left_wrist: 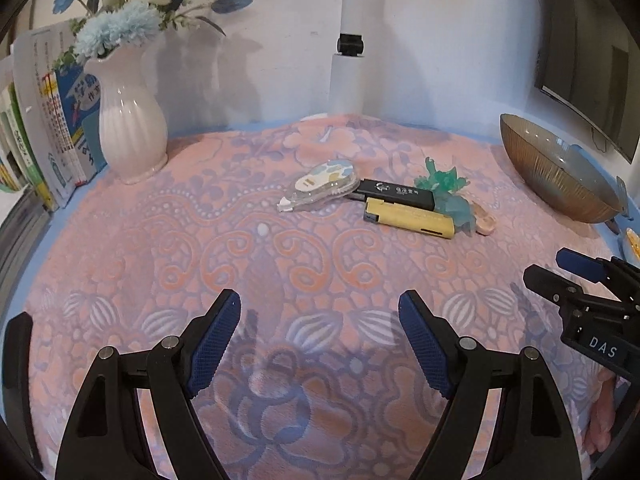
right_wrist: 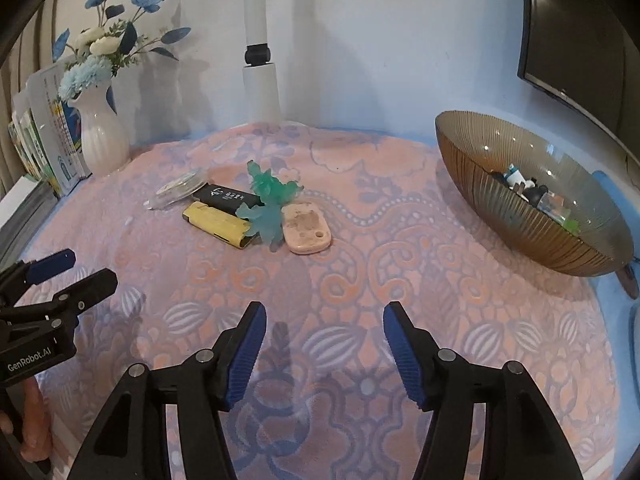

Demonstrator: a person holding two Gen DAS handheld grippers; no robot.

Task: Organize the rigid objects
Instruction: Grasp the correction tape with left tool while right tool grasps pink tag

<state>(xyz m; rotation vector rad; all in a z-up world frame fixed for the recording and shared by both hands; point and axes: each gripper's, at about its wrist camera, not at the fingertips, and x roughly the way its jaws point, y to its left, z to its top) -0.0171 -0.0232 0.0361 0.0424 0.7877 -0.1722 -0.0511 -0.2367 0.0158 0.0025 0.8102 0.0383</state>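
A cluster of small objects lies mid-cloth: a correction tape dispenser [left_wrist: 324, 186] [right_wrist: 178, 189], a black stick [left_wrist: 394, 193] [right_wrist: 232, 197], a yellow lighter-like bar [left_wrist: 408, 218] [right_wrist: 218, 226], a translucent green figurine [left_wrist: 448, 192] [right_wrist: 270, 204] and a pink flat tag [left_wrist: 486, 222] [right_wrist: 306, 228]. A ribbed amber glass bowl [left_wrist: 560, 178] [right_wrist: 500, 208] at the right holds several small items. My left gripper [left_wrist: 320, 308] [right_wrist: 72, 268] is open and empty, well short of the cluster. My right gripper [right_wrist: 324, 316] [left_wrist: 544, 268] is open with nothing between its fingers.
A white vase [left_wrist: 130, 120] [right_wrist: 102, 140] with blue and white flowers and a row of books [left_wrist: 48, 120] stand at the back left. A white pole [left_wrist: 348, 72] rises at the back. A dark monitor [right_wrist: 580, 40] hangs at the right. The patterned pink cloth [left_wrist: 280, 264] covers the table.
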